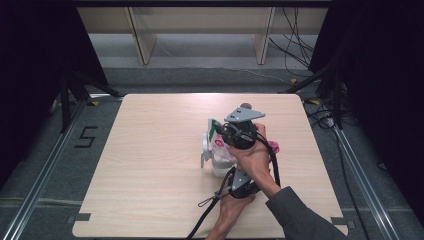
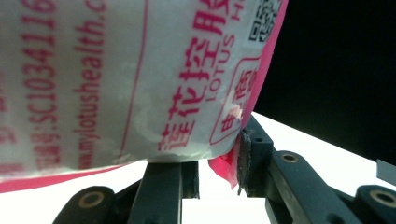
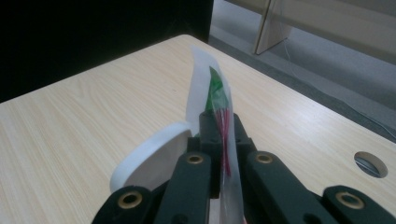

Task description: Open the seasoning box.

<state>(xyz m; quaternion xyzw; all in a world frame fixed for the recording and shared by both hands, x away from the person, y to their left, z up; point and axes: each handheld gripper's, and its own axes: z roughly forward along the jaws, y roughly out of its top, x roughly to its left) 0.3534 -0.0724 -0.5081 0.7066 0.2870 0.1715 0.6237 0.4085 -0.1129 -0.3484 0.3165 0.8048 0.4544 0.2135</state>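
Soft, light powder pouch (image 2: 116, 79) pinched by both tools (image 3: 219, 135) at film edges above tabletop (image 1: 150, 150); slippery, tearable.

A pale wood counter (image 1: 150, 165) stands on grey floor (image 1: 45, 150), a "5" mark (image 1: 86, 136) off its left edge. Beyond the far edge are light wooden shelf legs (image 1: 141, 40) and black cables (image 1: 295, 45); black curtains (image 1: 35, 55) hang on both sides.
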